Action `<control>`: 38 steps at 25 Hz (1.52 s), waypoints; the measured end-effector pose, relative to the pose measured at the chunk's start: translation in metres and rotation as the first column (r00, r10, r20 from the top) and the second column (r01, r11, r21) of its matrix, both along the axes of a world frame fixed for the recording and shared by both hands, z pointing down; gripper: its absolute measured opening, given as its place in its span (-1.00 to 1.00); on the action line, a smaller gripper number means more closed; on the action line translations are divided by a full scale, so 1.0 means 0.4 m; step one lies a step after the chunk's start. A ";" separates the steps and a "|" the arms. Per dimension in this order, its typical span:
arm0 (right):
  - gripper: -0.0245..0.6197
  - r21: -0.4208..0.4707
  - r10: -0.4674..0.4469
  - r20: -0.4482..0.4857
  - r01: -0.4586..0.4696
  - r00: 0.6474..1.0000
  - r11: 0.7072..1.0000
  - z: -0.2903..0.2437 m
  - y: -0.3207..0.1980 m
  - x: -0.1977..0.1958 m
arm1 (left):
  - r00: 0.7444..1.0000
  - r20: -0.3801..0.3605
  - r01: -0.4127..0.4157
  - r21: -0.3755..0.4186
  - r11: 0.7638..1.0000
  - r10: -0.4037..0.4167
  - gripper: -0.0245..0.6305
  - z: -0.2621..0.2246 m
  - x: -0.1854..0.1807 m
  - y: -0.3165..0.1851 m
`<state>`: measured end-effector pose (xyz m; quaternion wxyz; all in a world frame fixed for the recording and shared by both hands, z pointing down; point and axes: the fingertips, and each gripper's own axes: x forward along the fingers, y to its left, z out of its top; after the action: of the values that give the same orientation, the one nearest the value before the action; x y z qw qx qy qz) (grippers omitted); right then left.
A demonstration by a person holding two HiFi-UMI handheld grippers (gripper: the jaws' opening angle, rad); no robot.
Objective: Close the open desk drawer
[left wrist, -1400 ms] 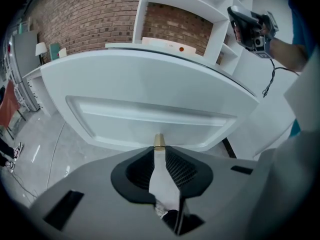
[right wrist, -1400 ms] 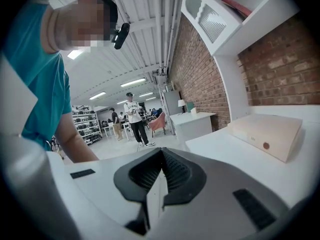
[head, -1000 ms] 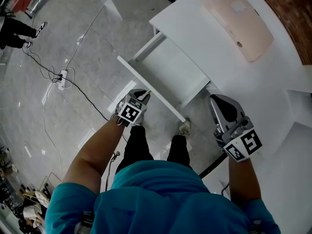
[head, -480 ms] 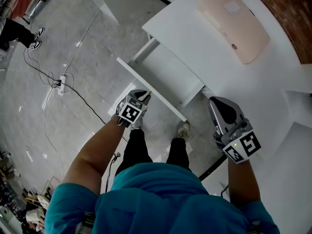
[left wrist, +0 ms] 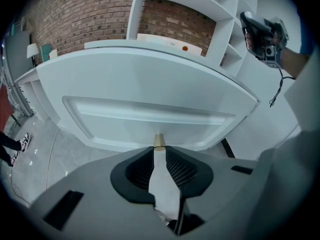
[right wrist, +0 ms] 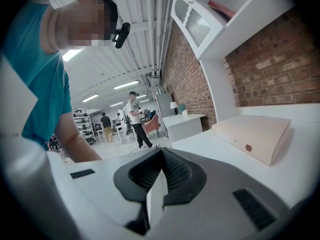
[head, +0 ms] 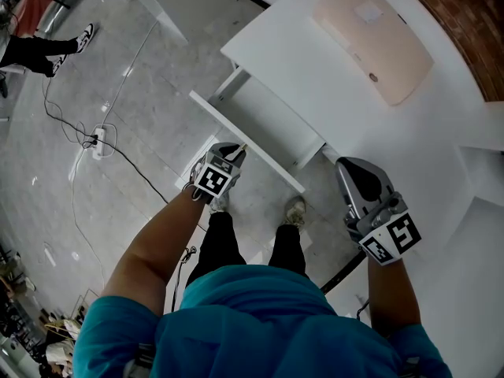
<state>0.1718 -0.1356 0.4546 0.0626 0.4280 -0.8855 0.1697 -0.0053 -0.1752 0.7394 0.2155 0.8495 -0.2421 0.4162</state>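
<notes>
— Where is the drawer (head: 272, 120)?
— It is pulled out from under the white surface (head: 315, 46). Its front panel runs crosswise just ahead of the left gripper (head: 235, 151), whose jaws are pressed together, tip at the panel.
— And the right gripper (head: 356, 172)?
— Its jaws are closed on nothing too, and it hangs over the surface, well apart. The left is nearer, so a straight push looks likely.
</notes>
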 end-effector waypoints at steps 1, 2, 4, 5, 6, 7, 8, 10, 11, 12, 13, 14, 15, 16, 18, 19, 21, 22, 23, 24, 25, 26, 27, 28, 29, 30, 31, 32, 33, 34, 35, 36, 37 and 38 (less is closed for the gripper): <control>-0.86 0.001 0.002 0.000 -0.002 1.000 1.000 -0.001 -0.002 0.004 | 1.000 0.001 0.002 -0.005 1.000 -0.002 -0.67 0.001 0.003 -0.002; -0.86 0.001 0.004 0.000 -0.004 1.000 1.000 -0.001 -0.004 0.008 | 1.000 -0.001 0.004 -0.009 1.000 -0.004 -0.67 0.003 0.008 -0.005; -0.86 0.001 0.010 -0.001 -0.010 1.000 1.000 0.001 -0.009 0.018 | 1.000 -0.006 0.008 -0.014 1.000 -0.008 -0.67 0.008 0.018 -0.012; -0.86 0.001 0.012 -0.001 -0.012 1.000 1.000 0.002 -0.010 0.023 | 1.000 -0.007 0.008 -0.014 1.000 -0.008 -0.67 0.009 0.024 -0.016; -0.86 0.001 0.014 -0.001 -0.014 1.000 1.000 0.002 -0.012 0.027 | 1.000 -0.008 0.007 -0.014 1.000 -0.007 -0.67 0.009 0.029 -0.020; -0.86 0.000 0.017 0.000 -0.017 1.000 1.000 0.003 -0.013 0.031 | 1.000 -0.008 0.005 -0.013 1.000 -0.005 -0.67 0.008 0.034 -0.025; -0.86 0.000 0.019 0.000 -0.019 1.000 1.000 0.003 -0.014 0.034 | 1.000 -0.008 0.002 -0.011 1.000 -0.002 -0.67 0.007 0.039 -0.030; -0.86 -0.002 0.022 -0.001 -0.022 1.000 1.000 0.005 -0.016 0.041 | 1.000 -0.008 -0.003 -0.006 1.000 0.003 -0.67 0.007 0.049 -0.042; -0.86 -0.003 0.023 -0.001 -0.023 1.000 1.000 0.007 -0.017 0.044 | 1.000 -0.009 -0.003 -0.005 1.000 0.003 -0.67 0.007 0.054 -0.046; -0.86 -0.003 0.024 -0.001 -0.024 1.000 1.000 0.009 -0.016 0.048 | 1.000 -0.012 -0.001 -0.006 1.000 0.001 -0.67 0.007 0.060 -0.050; -0.86 -0.004 0.025 -0.002 -0.025 1.000 1.000 0.010 -0.016 0.052 | 1.000 -0.013 0.000 -0.005 1.000 0.000 -0.67 0.007 0.066 -0.054; -0.86 -0.005 0.026 -0.003 -0.026 1.000 1.000 0.011 -0.015 0.055 | 1.000 -0.014 0.002 -0.004 1.000 -0.002 -0.67 0.006 0.071 -0.058; -0.86 -0.005 0.028 -0.004 -0.028 1.000 1.000 0.012 -0.015 0.059 | 1.000 -0.014 0.003 -0.002 1.000 -0.003 -0.67 0.006 0.075 -0.063; -0.86 -0.006 0.030 -0.004 -0.030 1.000 1.000 0.012 -0.014 0.062 | 1.000 -0.014 0.005 -0.003 1.000 -0.005 -0.67 0.006 0.079 -0.066; -0.86 -0.006 0.035 -0.004 -0.035 0.999 0.999 0.012 -0.016 0.069 | 1.000 -0.016 0.010 -0.005 1.000 -0.010 -0.67 0.008 0.088 -0.074; -0.86 -0.005 0.036 -0.003 -0.036 0.999 0.999 0.012 -0.017 0.072 | 1.000 -0.018 0.012 -0.005 1.000 -0.012 -0.67 0.008 0.092 -0.078; -0.86 -0.003 0.038 -0.003 -0.038 0.999 0.999 0.011 -0.019 0.077 | 1.000 -0.019 0.014 -0.001 1.000 -0.014 -0.67 0.006 0.101 -0.087; -0.86 -0.002 0.039 -0.004 -0.039 0.999 0.999 0.010 -0.019 0.080 | 1.000 -0.018 0.014 0.004 1.000 -0.014 -0.67 0.005 0.105 -0.092; -0.86 -0.002 0.041 -0.004 -0.041 0.999 0.999 0.010 -0.020 0.083 | 1.000 -0.017 0.014 0.009 1.000 -0.014 -0.67 0.004 0.109 -0.097; -0.86 -0.001 0.042 -0.004 -0.042 0.999 0.999 0.010 -0.021 0.086 | 1.000 -0.016 0.013 0.013 1.000 -0.013 -0.67 0.003 0.112 -0.102; -0.86 0.000 0.044 -0.005 -0.044 0.999 0.999 0.010 -0.021 0.090 | 1.000 -0.018 0.013 0.014 1.000 -0.013 -0.67 0.003 0.117 -0.106; -0.86 0.000 0.047 -0.006 -0.047 0.999 0.999 0.010 -0.022 0.094 | 1.000 -0.020 0.013 0.013 1.000 -0.013 -0.67 0.003 0.122 -0.109; -0.86 0.001 0.050 -0.007 -0.049 0.999 0.999 0.010 -0.024 0.097 | 1.000 -0.021 0.012 0.012 1.000 -0.012 -0.67 0.004 0.127 -0.112; -0.86 0.002 0.053 -0.007 -0.053 0.999 0.999 0.010 -0.026 0.101 | 1.000 -0.022 0.012 0.010 1.000 -0.011 -0.67 0.006 0.132 -0.115; -0.86 0.003 0.057 -0.007 -0.057 0.998 0.998 0.009 -0.028 0.105 | 1.000 -0.022 0.011 0.010 1.000 -0.011 -0.67 0.007 0.136 -0.119; -0.86 0.004 0.060 -0.007 -0.060 0.998 0.998 0.009 -0.030 0.109 | 1.000 -0.022 0.012 0.011 1.000 -0.011 -0.67 0.007 0.141 -0.124; -0.86 0.005 0.063 -0.007 -0.063 0.998 0.998 0.008 -0.032 0.114 | 1.000 -0.022 0.013 0.011 1.000 -0.012 -0.67 0.007 0.146 -0.128; -0.86 0.006 0.065 -0.008 -0.065 0.998 0.998 0.008 -0.033 0.118 | 1.000 -0.023 0.014 0.011 1.000 -0.014 -0.67 0.006 0.152 -0.132; -0.86 0.006 0.067 -0.009 -0.067 0.998 0.998 0.009 -0.034 0.122 | 1.000 -0.024 0.016 0.011 1.000 -0.015 -0.67 0.006 0.157 -0.136; -0.86 0.007 0.069 -0.009 -0.069 0.998 0.998 0.009 -0.035 0.124 | 1.000 -0.024 0.016 0.010 1.000 -0.016 -0.67 0.006 0.162 -0.139; -0.86 0.007 0.071 -0.008 -0.071 0.997 0.997 0.009 -0.035 0.127 | 1.000 -0.023 0.015 0.010 1.000 -0.015 -0.67 0.006 0.165 -0.142; -0.86 0.008 0.073 -0.007 -0.073 0.997 0.997 0.009 -0.037 0.128 | 1.000 -0.022 0.013 0.010 1.000 -0.013 -0.67 0.007 0.168 -0.144; -0.86 0.008 0.075 -0.006 -0.075 0.997 0.997 0.009 -0.038 0.130 | 1.000 -0.021 0.009 0.010 1.000 -0.009 -0.67 0.007 0.171 -0.147; -0.86 0.008 0.075 -0.005 -0.075 0.997 0.997 0.010 -0.038 0.132 | 1.000 -0.020 0.005 0.011 1.000 -0.005 -0.67 0.007 0.174 -0.149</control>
<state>0.2245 -0.1509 0.4586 0.0570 0.4617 -0.8692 0.1673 0.0642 -0.2349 0.7423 0.2144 0.8541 -0.2444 0.4060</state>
